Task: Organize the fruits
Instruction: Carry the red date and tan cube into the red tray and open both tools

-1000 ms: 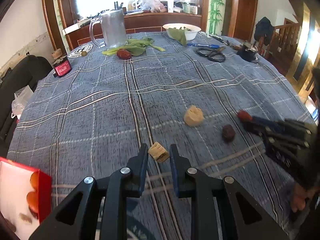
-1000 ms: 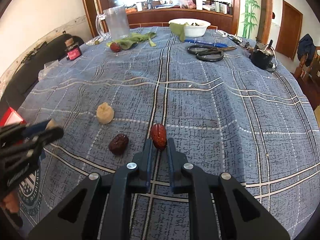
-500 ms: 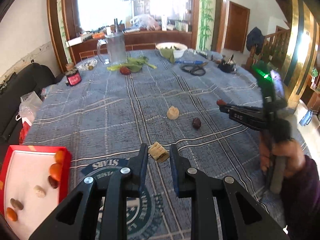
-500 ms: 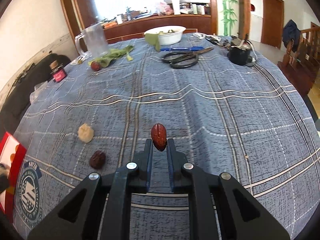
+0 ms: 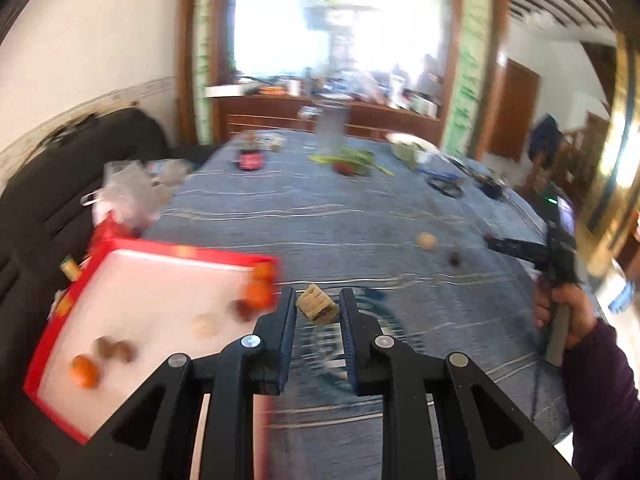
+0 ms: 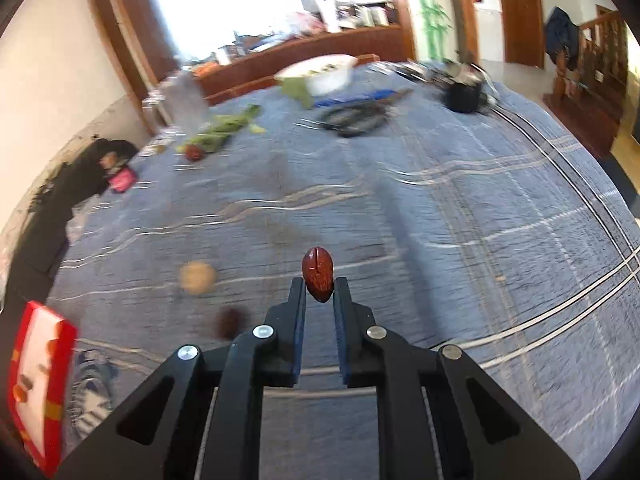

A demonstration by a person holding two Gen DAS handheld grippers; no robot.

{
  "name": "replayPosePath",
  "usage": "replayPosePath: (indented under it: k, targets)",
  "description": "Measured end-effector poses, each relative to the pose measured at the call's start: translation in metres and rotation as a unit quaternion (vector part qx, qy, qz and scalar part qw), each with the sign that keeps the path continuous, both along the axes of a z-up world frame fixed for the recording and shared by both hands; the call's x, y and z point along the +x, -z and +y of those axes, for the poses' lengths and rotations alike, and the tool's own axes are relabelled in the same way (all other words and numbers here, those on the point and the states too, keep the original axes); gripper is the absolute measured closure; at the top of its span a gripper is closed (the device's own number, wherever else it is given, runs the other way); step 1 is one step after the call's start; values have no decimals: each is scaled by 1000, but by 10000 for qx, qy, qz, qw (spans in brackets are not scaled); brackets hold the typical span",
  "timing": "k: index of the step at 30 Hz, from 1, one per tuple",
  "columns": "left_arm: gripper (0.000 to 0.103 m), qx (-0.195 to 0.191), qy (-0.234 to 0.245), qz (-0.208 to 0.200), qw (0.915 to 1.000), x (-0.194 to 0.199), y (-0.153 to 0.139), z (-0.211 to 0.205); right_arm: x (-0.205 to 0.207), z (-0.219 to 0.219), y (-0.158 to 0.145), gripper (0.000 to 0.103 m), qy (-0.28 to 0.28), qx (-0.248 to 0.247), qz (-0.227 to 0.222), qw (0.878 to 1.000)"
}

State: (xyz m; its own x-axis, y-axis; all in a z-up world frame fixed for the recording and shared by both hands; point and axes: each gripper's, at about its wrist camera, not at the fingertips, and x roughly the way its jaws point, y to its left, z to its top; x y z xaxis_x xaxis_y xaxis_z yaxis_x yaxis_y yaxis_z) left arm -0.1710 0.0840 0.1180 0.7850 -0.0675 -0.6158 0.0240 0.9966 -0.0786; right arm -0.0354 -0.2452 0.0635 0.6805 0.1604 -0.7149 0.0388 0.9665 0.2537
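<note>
Red tray (image 5: 56, 408) (oranges (image 5: 259, 293), brown fruits (image 5: 114, 349) inside)

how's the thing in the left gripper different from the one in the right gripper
The left gripper holds a tan chunk that looks blocky with flat cut faces; the right gripper holds a red date that is oval and glossy. The tan chunk sits tilted crosswise between the fingers, while the red date stands on end, poking past the fingertips. Both are small and pinched clear of the tablecloth.
</note>
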Motion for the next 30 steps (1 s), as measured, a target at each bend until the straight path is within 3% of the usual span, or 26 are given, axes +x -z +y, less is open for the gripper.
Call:
replayPosePath:
  k: [6, 14, 22, 30]
  targets:
    - [82, -102, -787, -111, 9968, -27, 2, 70, -22, 98, -34, 87, -1076, 360, -245, 9932]
    - [82, -9, -1987, -131, 9800, -51, 11, 151, -47, 258, -53, 87, -2834, 787, -34, 9558]
    - [82, -25, -1689, 151, 9855, -45, 36, 150, -101, 356, -23, 87, -3895, 524, 507, 9181]
    - [82, 138, -1830, 529, 9816, -39, 59, 161, -123, 378, 4, 87, -4130, 69, 760, 9075]
